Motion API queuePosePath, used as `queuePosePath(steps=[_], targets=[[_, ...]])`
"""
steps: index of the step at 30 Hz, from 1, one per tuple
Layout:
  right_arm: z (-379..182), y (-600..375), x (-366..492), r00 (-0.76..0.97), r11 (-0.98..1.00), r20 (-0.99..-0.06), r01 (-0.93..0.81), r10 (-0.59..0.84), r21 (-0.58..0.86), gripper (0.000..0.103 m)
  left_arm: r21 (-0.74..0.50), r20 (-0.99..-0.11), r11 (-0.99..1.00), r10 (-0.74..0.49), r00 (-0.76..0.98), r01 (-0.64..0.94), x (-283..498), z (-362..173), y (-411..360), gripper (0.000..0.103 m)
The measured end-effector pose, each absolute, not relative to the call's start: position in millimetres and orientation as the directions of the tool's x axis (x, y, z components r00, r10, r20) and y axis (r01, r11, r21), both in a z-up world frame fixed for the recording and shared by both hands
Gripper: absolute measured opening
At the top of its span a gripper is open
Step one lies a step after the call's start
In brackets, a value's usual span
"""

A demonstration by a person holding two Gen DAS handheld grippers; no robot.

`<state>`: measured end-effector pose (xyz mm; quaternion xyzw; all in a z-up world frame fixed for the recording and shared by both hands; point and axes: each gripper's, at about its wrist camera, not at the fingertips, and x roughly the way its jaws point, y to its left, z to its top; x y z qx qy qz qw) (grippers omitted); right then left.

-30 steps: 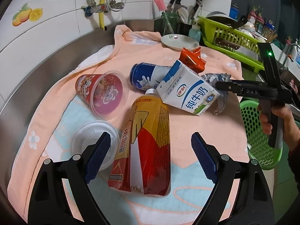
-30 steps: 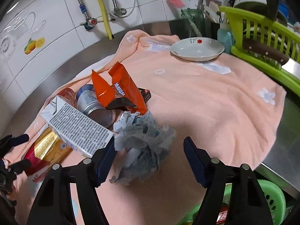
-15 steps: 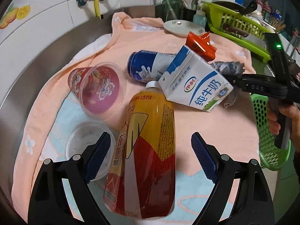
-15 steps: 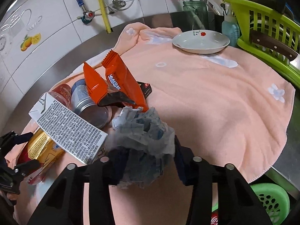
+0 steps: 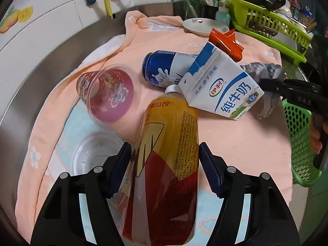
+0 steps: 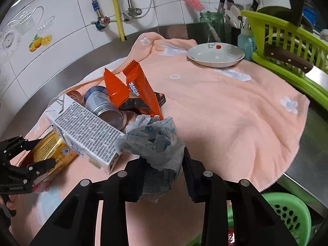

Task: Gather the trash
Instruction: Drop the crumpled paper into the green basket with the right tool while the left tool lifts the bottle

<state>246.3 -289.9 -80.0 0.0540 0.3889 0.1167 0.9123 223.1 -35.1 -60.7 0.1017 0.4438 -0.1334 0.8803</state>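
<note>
A yellow-and-red drink bottle [image 5: 170, 123] lies on the peach towel [image 5: 235, 139]. My left gripper [image 5: 164, 146] straddles its middle; its jaws are closing and both blue pads touch the bottle's sides. My right gripper [image 6: 162, 157] is shut on a crumpled grey paper wad [image 6: 153, 137] just right of the white-and-blue milk carton [image 6: 86, 129]. Behind the carton [image 5: 221, 90] lie a blue can [image 5: 162, 69] and an orange wrapper [image 5: 225, 41]. A red printed plastic cup [image 5: 108, 94] lies on its side to the left, with a clear lid [image 5: 96, 153] near it.
A green mesh basket [image 6: 287, 211] stands below the counter's right edge. At the back are a white plate [image 6: 215, 55], a lime dish rack [image 6: 287, 47] with a cleaver, and a jar of utensils. The tiled wall with taps runs behind.
My left gripper moved forward over the bottle and its jaws came in onto its sides. My right gripper's jaws closed onto the grey paper wad.
</note>
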Motion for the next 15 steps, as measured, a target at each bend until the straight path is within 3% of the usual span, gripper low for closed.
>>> queuePosePath(steps=[9, 15], targets=[[-56, -310, 196, 0.704, 0.977, -0.677, -0.153, 0.214, 0.150, 0.032, 0.009, -0.786, 0.941, -0.202, 0.584, 0.338, 195, -47, -33, 0.066], [-62, -345, 157, 0.693, 0.993, -0.712, -0.079, 0.117, 0.086, 0.032, -0.023, -0.765, 0.935, -0.243, 0.596, 0.353, 172, -36, -28, 0.065]])
